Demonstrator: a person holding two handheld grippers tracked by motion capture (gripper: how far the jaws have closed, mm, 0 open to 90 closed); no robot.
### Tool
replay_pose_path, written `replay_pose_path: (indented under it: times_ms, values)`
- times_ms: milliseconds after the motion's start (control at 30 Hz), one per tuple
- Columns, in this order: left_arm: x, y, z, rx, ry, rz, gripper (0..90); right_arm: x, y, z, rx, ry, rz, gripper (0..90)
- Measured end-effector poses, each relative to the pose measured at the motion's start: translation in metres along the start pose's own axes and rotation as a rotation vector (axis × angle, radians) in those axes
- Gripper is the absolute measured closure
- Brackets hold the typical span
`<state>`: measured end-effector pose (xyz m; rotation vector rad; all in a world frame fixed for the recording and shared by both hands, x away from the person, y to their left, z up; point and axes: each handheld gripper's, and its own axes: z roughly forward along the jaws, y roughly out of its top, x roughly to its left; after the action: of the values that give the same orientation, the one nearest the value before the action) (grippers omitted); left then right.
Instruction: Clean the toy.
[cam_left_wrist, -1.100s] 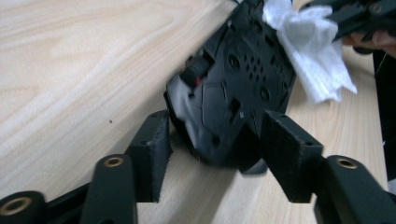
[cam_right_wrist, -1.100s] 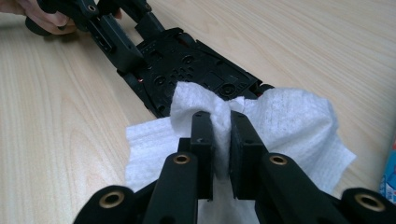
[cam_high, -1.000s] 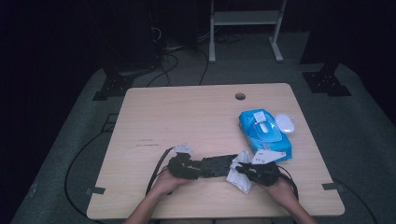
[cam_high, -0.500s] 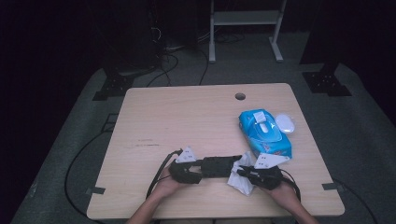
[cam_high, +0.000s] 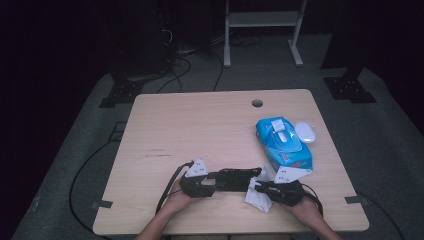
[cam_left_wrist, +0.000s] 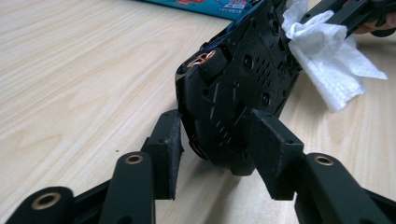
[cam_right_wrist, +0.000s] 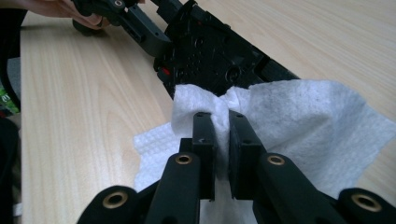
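Note:
A flat black device (cam_high: 235, 178) is held near the table's front edge, between my two grippers. My left gripper (cam_high: 216, 182) holds its left end. In the left gripper view the jaws (cam_left_wrist: 217, 147) have just been closing, and the pads now press on both sides of the device (cam_left_wrist: 243, 79), which tilts up off the wood. My right gripper (cam_high: 260, 189) is shut on a white wipe (cam_high: 257, 199). The right gripper view shows the pads (cam_right_wrist: 222, 128) pinching the wipe (cam_right_wrist: 299, 112) against the device's end (cam_right_wrist: 210, 56).
A blue pack of wipes (cam_high: 282, 142) lies at the right of the wooden table (cam_high: 200, 130), with a small white oval object (cam_high: 305, 131) beside it. A cable hole (cam_high: 257, 103) sits near the far edge. Cables trail off the table's front left.
Both hands and the black device have crept slightly to the right. The wipe stays at the device's right end.

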<state>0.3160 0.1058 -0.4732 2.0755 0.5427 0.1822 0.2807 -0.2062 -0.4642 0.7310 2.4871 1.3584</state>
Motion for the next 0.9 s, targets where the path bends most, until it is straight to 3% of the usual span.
replay_pose_path:
  times_ms: [233, 300, 333, 433, 533, 667, 767, 900]
  values:
    - [-0.004, 0.0, 0.004, 0.002, -0.038, 0.006, 57.7, 0.005, -0.004, 0.0, 0.027, 0.024, 0.012, 82.3]
    - [-0.006, 0.001, 0.006, 0.005, -0.048, 0.034, 57.2, 0.006, -0.007, 0.003, 0.067, 0.027, 0.009, 82.1]
    - [-0.007, 0.002, 0.007, 0.012, -0.045, 0.04, 54.3, 0.006, -0.009, 0.005, 0.092, 0.022, 0.005, 82.1]
    - [-0.008, 0.005, 0.012, 0.017, -0.059, 0.023, 41.7, 0.004, -0.009, 0.004, 0.083, 0.017, 0.015, 82.1]
    - [-0.011, 0.008, 0.018, 0.018, -0.06, 0.051, 39.7, 0.003, -0.007, 0.004, 0.072, 0.011, 0.02, 82.0]
    - [-0.013, 0.007, 0.02, 0.024, -0.072, 0.095, 48.6, 0.001, -0.006, 0.004, 0.063, 0.017, 0.031, 82.0]
    - [-0.016, 0.007, 0.017, 0.018, -0.026, 0.145, 61.7, -0.002, -0.004, 0.003, 0.046, 0.026, 0.052, 82.0]
    - [-0.012, 0.005, 0.014, 0.011, 0.018, 0.138, 64.2, -0.006, -0.002, 0.002, 0.015, 0.044, 0.082, 82.1]
